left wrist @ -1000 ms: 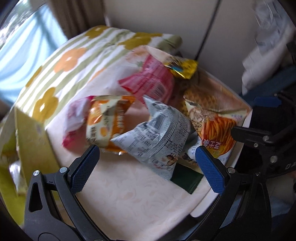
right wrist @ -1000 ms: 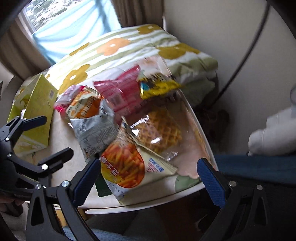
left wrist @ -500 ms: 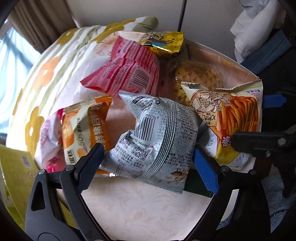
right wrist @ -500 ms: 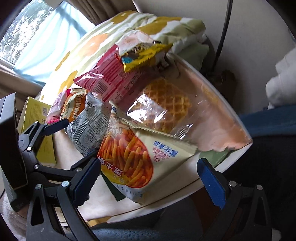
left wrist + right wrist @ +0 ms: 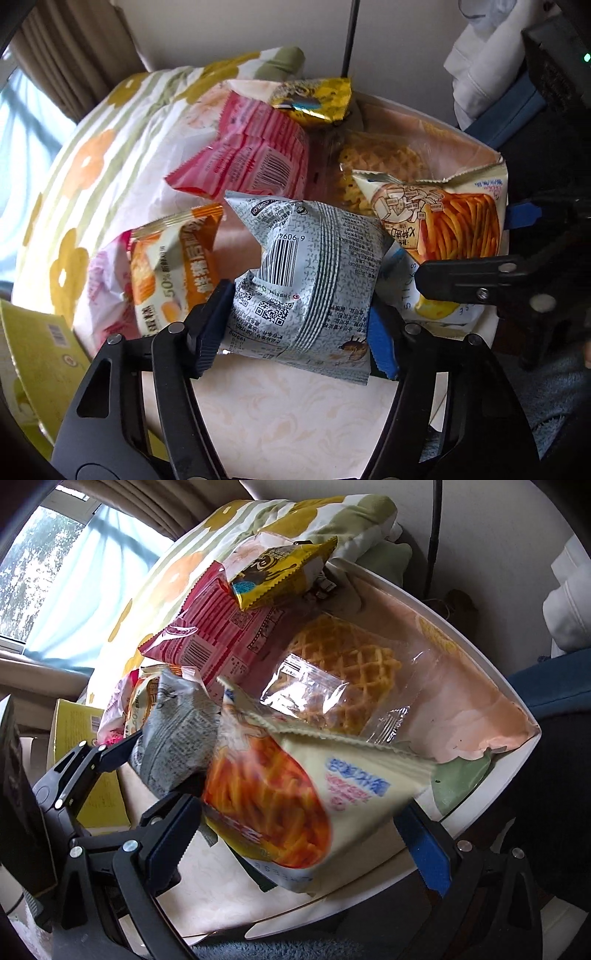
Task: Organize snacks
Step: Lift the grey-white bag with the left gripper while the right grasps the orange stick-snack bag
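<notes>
Between left hand-held gripper [image 5: 297, 332] pads, grey snack bag [image 5: 314, 280] upside-down

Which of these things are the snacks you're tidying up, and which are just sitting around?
Snacks for the job:
grey packet, between the left gripper jaws
fries bag, between the right gripper jaws
pink packet
gold packet
waffle bag
orange packet

Just lying about:
flowery pillow
yellow box
black cable

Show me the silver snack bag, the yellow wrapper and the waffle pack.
silver snack bag [image 5: 317, 280], left wrist view, printed centre.
yellow wrapper [image 5: 284, 574], right wrist view, middle.
waffle pack [image 5: 343, 664], right wrist view, on the waffle.
</notes>
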`<action>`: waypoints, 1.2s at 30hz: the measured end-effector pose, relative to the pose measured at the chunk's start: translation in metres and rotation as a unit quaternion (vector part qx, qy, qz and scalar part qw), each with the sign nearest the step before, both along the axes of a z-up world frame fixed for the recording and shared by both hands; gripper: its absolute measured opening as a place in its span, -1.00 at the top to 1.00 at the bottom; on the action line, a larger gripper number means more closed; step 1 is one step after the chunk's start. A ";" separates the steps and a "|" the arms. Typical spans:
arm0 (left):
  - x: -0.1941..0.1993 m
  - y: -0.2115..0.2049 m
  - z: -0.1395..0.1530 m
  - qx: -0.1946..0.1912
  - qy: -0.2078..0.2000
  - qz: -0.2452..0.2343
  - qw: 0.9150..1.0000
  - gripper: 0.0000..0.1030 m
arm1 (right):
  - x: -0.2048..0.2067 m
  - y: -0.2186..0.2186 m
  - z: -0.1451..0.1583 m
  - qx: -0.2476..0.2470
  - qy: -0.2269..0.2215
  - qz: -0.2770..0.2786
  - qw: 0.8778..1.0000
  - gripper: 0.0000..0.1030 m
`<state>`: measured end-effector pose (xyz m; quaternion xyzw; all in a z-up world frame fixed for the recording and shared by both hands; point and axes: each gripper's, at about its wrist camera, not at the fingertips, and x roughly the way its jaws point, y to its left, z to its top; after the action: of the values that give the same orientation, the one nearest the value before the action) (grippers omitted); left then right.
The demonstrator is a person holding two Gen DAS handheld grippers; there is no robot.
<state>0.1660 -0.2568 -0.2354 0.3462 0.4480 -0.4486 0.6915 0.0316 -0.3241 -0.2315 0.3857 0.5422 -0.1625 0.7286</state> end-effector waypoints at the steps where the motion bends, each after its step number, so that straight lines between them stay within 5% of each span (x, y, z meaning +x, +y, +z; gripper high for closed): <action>1: 0.000 0.002 0.003 -0.003 -0.002 0.004 1.000 -0.23 | -0.001 0.000 0.001 0.001 -0.001 -0.002 1.000 -0.99; 12: 0.005 0.023 0.014 -0.013 -0.003 0.045 0.999 -0.23 | 0.009 0.009 -0.010 0.012 0.003 0.007 1.000 -0.99; 16: 0.004 0.027 0.017 -0.014 -0.006 0.056 0.998 -0.23 | 0.013 0.012 -0.017 0.027 0.002 0.012 1.000 -0.51; 22: 0.002 0.035 0.027 -0.017 -0.008 0.083 0.996 -0.23 | 0.013 0.017 -0.014 0.034 -0.009 0.035 0.999 -0.15; 36: 0.003 0.077 0.082 -0.057 -0.054 0.198 0.977 -0.23 | 0.025 0.022 0.042 -0.001 -0.070 0.131 0.989 -0.08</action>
<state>0.1693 -0.1796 -0.1531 0.2345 0.4435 -0.3082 0.8083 0.0564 -0.3017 -0.1898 0.3207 0.5353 -0.0386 0.7804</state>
